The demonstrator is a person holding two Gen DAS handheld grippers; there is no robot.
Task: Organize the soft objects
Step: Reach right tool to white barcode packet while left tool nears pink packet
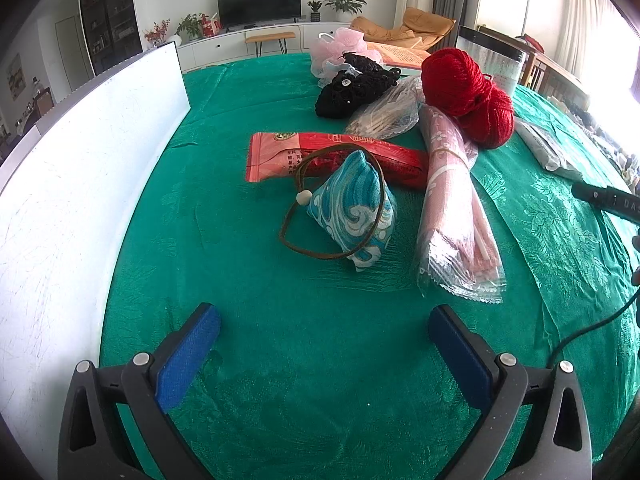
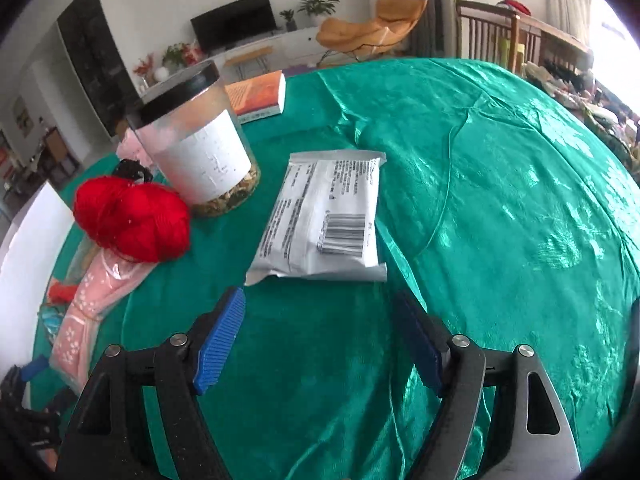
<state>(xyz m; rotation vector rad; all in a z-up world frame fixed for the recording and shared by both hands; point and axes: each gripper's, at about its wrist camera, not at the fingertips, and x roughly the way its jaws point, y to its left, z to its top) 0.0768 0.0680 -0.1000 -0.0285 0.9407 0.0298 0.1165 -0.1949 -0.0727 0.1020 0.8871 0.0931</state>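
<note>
Green patterned satin cloth [image 1: 320, 380] seen spread over the bench. Held the left tool [image 1: 324, 314] low above that cloth, blue pads wide apart, gripping nothing.

Found straight ahead of the left tool, well clear of its pads, a blue-and-white wave-print triangular fabric pouch [image 1: 352, 208] with a brown cord loop [image 1: 304, 236] draped around it. Saw a long red foil packet [image 1: 332, 154] lying crosswise just behind the pouch. Noted ahead and to the right a rolled pink towel in clear plastic [image 1: 452, 208], its far end tucked against a red ball of yarn [image 1: 468, 96]. Spotted farther off a black lace bundle [image 1: 352, 88], a clear crinkled bag of pale sticks [image 1: 384, 116] and a pink mesh bath pouf [image 1: 340, 46]. Saw a white board [image 1: 80, 152] standing along the left.

Kept the right tool [image 2: 320, 298] spread wide too, with nothing between the pads. Found a flat grey-white printed pouch with a barcode [image 2: 324, 220] lying just ahead of its tips, not touching. Saw ahead and left a clear jar with black lid and white label [image 2: 200, 140], upright, the yarn just beside it, the towel roll nearer on the left. Noted an orange-covered book [image 2: 258, 96] behind the jar.
</note>
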